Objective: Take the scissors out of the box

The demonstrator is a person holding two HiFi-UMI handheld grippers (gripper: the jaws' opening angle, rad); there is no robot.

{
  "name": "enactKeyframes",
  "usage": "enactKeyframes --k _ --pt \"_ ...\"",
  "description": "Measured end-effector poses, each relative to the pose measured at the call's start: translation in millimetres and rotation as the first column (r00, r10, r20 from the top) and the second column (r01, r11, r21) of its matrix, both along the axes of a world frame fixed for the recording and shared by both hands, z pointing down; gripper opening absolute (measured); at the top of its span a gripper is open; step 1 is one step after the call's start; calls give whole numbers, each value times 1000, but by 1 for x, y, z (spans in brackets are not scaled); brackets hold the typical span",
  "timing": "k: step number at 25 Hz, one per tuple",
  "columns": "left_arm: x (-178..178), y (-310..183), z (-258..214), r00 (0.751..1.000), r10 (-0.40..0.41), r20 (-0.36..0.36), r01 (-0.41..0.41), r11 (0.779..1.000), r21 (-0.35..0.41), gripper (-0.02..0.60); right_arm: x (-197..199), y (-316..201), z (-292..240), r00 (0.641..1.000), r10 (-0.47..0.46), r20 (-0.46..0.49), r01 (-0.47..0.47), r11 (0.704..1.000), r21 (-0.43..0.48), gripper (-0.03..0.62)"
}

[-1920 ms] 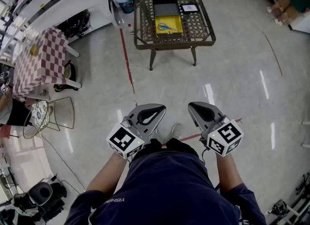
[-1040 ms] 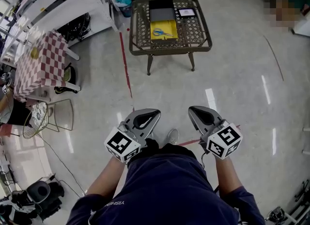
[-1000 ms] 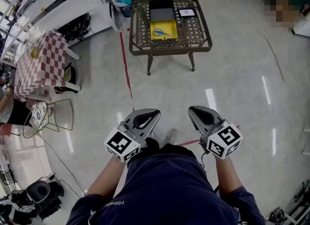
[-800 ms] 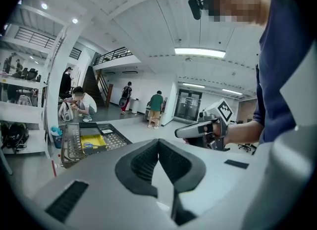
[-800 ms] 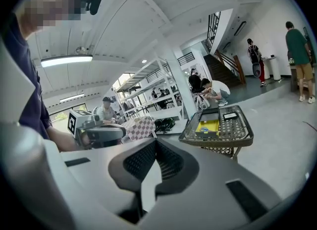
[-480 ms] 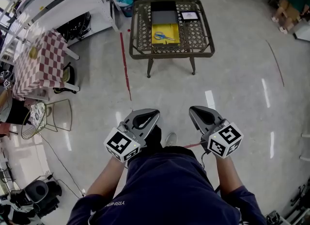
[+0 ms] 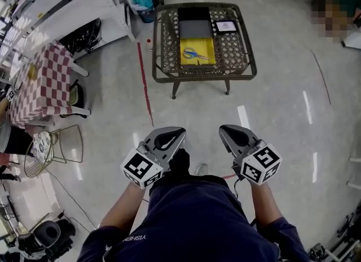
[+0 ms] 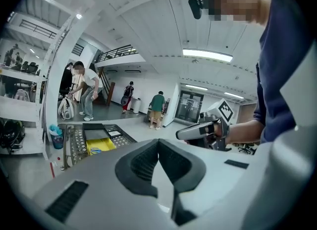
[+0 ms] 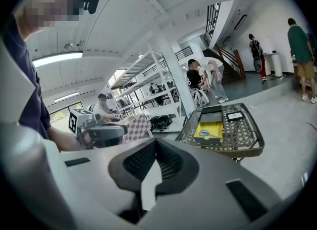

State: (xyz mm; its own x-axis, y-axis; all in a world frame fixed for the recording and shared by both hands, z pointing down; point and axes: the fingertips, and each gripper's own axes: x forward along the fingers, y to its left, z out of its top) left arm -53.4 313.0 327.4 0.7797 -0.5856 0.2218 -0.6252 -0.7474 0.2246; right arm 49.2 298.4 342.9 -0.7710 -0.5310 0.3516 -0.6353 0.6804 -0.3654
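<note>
Blue-handled scissors (image 7: 196, 54) lie in an open yellow box (image 7: 189, 61) on a low wicker table (image 7: 237, 49), far ahead of me across the floor. Both grippers are held close in front of my body, well short of the table. My left gripper (image 7: 179, 133) is shut with nothing in it, and so is my right gripper (image 7: 223, 129). The left gripper view shows its closed jaws (image 8: 158, 141) with the yellow box (image 8: 101, 146) off to the left. From the right gripper (image 9: 156, 141), the box (image 9: 210, 131) and scissors (image 9: 211, 135) appear ahead to the right.
A dark tray (image 7: 193, 29) and a small framed card (image 7: 226, 26) share the table. To the left stand a checkered table (image 7: 36, 78), white shelving (image 7: 67, 7) and a wire chair (image 7: 56, 145). A red floor line (image 7: 144, 86) runs toward the wicker table. People stand in the background.
The wicker table has come lower and larger in the head view as I walk toward it. Both grippers stay shut and keep their place in front of my body.
</note>
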Motion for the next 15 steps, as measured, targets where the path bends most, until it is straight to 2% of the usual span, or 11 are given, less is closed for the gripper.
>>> enactKeyframes --k 10,15 --pt "-54 -103 6 999 51 -1 -51 999 -13 25 -63 -97 3 999 30 -15 -31 999 -16 17" --pt "-71 -142 5 996 85 -8 -86 996 -17 25 -77 -133 3 997 58 -42 -59 998 -25 17"
